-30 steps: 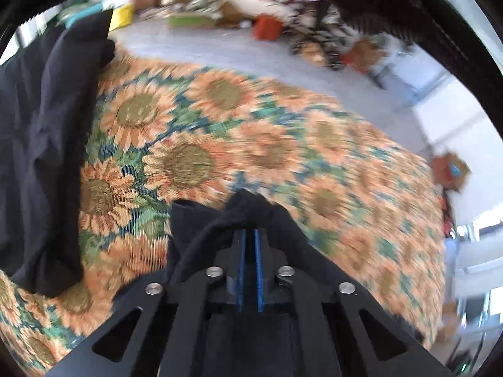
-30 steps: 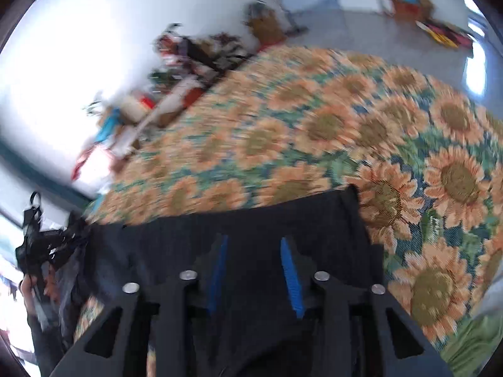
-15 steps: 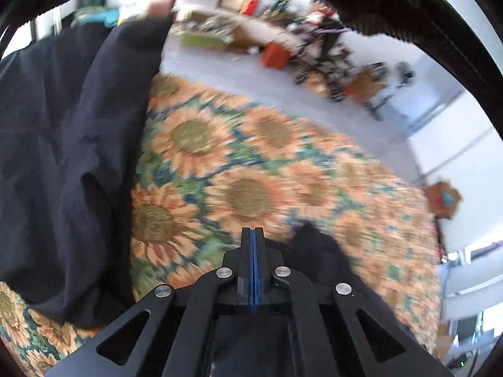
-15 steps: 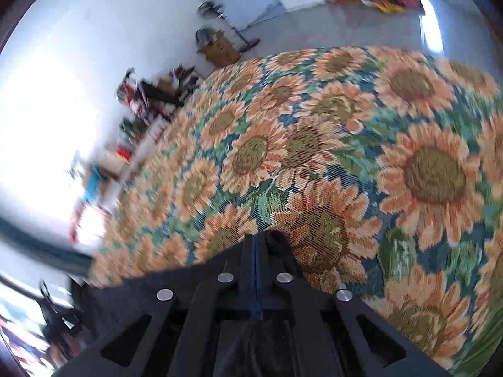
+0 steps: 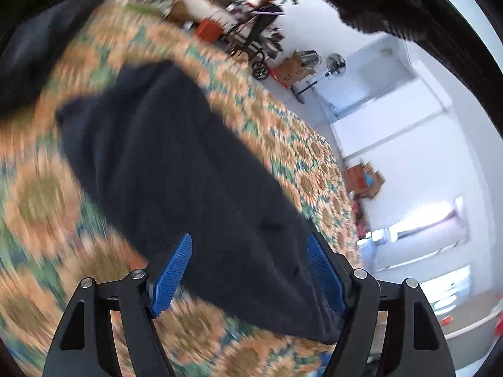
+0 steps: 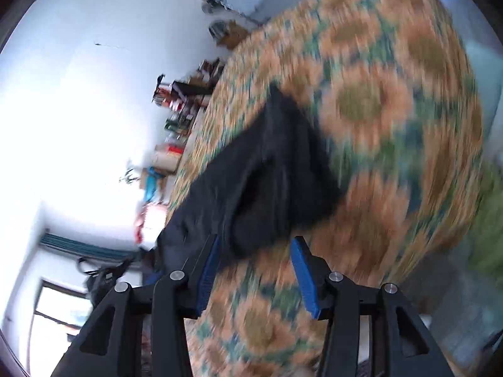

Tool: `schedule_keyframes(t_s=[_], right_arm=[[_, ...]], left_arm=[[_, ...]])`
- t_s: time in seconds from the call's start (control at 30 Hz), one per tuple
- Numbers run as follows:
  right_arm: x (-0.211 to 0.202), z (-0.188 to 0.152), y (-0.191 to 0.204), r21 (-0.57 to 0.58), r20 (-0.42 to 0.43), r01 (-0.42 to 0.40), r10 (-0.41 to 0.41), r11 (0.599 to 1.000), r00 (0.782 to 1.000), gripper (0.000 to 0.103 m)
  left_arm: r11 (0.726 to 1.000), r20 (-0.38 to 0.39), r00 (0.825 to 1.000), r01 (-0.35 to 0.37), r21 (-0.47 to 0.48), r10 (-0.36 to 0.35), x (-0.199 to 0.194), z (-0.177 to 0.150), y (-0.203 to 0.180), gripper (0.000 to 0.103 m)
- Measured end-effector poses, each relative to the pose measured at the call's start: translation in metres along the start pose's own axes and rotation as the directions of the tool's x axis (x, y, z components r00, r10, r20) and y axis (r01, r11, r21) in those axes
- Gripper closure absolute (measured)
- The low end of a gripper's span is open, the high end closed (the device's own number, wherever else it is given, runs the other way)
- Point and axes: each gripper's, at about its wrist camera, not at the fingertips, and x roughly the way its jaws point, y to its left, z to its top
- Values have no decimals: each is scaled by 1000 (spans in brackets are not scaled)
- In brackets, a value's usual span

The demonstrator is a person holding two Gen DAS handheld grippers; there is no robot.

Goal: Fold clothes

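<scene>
Black cloth, a dark garment (image 5: 195, 169), lies spread over the sunflower-patterned cover (image 5: 41, 207) of the surface, and both views are smeared with motion blur.

From the left wrist, the left claw (image 5: 248, 270) has its blue pads (image 5: 171, 275) standing wide apart and opening. The garment runs under and between them as a long band reaching up and left, but neither pad presses on it, so the cloth is released. Another mass of dark fabric (image 5: 34, 59) sits at the upper left edge of this view, apart from the main band. Beyond the surface this camera alone shows a stroller-like frame (image 5: 254, 28), cardboard boxes (image 5: 294, 69), a standing fan (image 5: 334, 66) and bright windows (image 5: 424, 229) at right.

From the right wrist, the right claw (image 6: 256, 276) is also opening, its blue pads (image 6: 303, 278) parted. A folded, bunched end of the garment (image 6: 276, 172) lies just ahead of them on the sunflower cover (image 6: 393, 100), its near edge falling between the tips without being pinched. Only this view shows the fold's raised pocket-like hollow, the cloth trailing off the surface's left edge, a cluttered shelf (image 6: 179, 106) along the white wall, and a green patch (image 6: 487, 226) at far right
</scene>
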Motion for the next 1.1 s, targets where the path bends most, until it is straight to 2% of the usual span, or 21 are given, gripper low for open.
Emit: schedule_keyframes(t_s=[0.07,0.17,0.23,0.37,0.47,0.57,0.6,0.67,0.73,0.8,0.83,0.87,0.9,0.97,1.03,1.1], right_arm=[[14,-8,-1,36,-36,-42,43,998,998,50],[38,-16,0,91,-74,-93,100,991,992,48],[52,-17,6,120,-79,-107,117,987,990,44],[70,-20,12,156,-54,-67,76,985,996,42],[78,-15,14,183,10,-56,56,982,998,42],[83,-5,19,171,79,34,-48,985,996,42],[85,-3,18,191,83,26,-42,981,996,42],[91,0,20,213,90,25,-45,977,995,39],[101,-2,32,187,109,55,-77,981,991,32],[102,-4,39,167,139,90,-113,982,984,31],[103,-6,42,162,156,100,-126,982,980,33],[105,-6,44,160,164,100,-127,982,978,43],[107,-5,42,165,161,103,-130,981,978,50],[107,-3,35,186,150,89,-118,979,982,81],[101,1,26,204,126,38,-65,978,990,88],[89,5,39,135,143,35,-55,990,988,90]], left_arm=[[995,12,1000,19,-100,-18,4,-14,15,27],[963,65,998,43,-267,-26,0,-26,43,27],[948,59,998,1,-319,19,0,-29,54,31],[940,60,998,1,-342,21,2,-24,55,31],[950,63,997,-22,-311,44,9,-7,51,31],[945,54,998,2,-328,16,23,17,54,31],[942,50,999,10,-334,7,28,25,55,31],[940,49,999,11,-340,6,38,37,55,30],[942,60,998,2,-337,19,42,48,54,30],[950,71,996,-30,-312,55,44,53,51,32],[953,77,994,-47,-299,73,46,55,49,45],[955,75,991,-82,-284,108,47,57,49,68],[955,71,984,-139,-262,163,48,57,48,78],[959,61,985,-141,-245,160,51,60,50,87],[966,23,992,-113,-234,121,53,66,52,93],[968,-3,993,-112,-223,115,49,71,50,94]])
